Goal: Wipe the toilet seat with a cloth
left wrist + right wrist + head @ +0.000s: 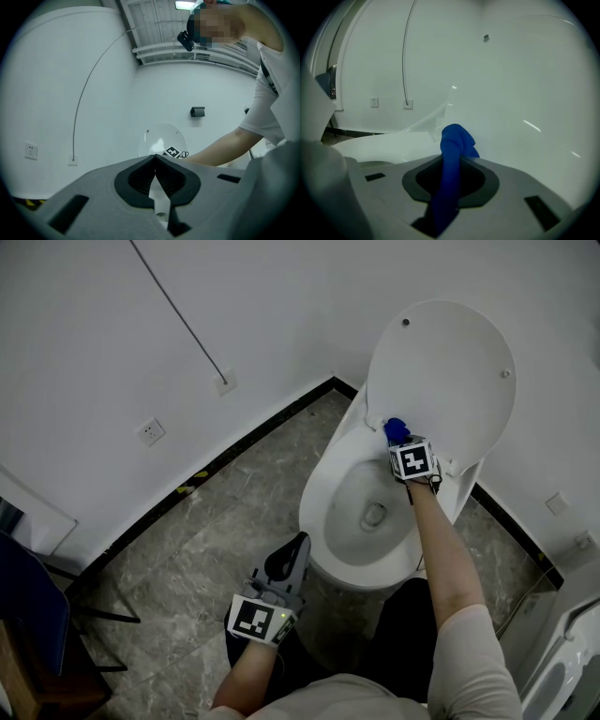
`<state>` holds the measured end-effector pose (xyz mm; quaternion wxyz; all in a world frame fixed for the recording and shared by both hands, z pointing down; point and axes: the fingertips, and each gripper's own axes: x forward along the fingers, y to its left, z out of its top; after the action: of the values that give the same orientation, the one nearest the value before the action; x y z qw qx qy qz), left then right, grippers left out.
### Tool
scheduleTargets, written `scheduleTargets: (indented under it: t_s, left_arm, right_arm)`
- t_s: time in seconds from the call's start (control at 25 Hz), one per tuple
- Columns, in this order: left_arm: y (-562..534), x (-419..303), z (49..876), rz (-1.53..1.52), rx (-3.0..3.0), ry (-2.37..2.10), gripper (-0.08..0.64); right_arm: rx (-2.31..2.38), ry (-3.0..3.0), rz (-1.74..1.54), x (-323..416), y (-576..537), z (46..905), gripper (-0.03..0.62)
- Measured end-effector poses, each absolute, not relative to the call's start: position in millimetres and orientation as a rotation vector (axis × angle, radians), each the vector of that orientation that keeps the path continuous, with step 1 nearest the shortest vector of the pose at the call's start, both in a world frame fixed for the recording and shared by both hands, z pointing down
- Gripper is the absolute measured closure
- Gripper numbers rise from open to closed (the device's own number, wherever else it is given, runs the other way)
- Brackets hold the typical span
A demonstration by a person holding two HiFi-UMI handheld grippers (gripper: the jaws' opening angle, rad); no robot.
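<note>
A white toilet stands in the corner with its lid [441,371] raised against the wall and its seat rim [323,493] exposed. My right gripper [398,435] is shut on a blue cloth [396,429] and holds it at the back of the seat, by the hinge. In the right gripper view the blue cloth [452,154] sticks out between the jaws against the white lid [525,93]. My left gripper [292,554] hangs shut and empty in front of the bowl, with its tips [154,157] meeting and the lid [161,138] far beyond.
Grey marble floor tiles [216,531] surround the toilet. A black skirting strip [234,451] runs along the white walls. A wall socket [150,432] and a thin cable [178,315] are at the left. Dark furniture legs [94,634] stand at the far left.
</note>
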<state>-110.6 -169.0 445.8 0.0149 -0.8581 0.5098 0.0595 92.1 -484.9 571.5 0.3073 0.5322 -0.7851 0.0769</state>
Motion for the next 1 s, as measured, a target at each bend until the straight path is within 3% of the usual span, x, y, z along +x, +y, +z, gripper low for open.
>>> scheduleTargets:
  t_s: [1.0]
  left_arm:
    - [-167.6,-117.4,460.0,0.233,-2.699,1.607,0.552]
  right_arm:
    - [1.296,-2.115,0.159,46.9,-494.4,575.4,0.526]
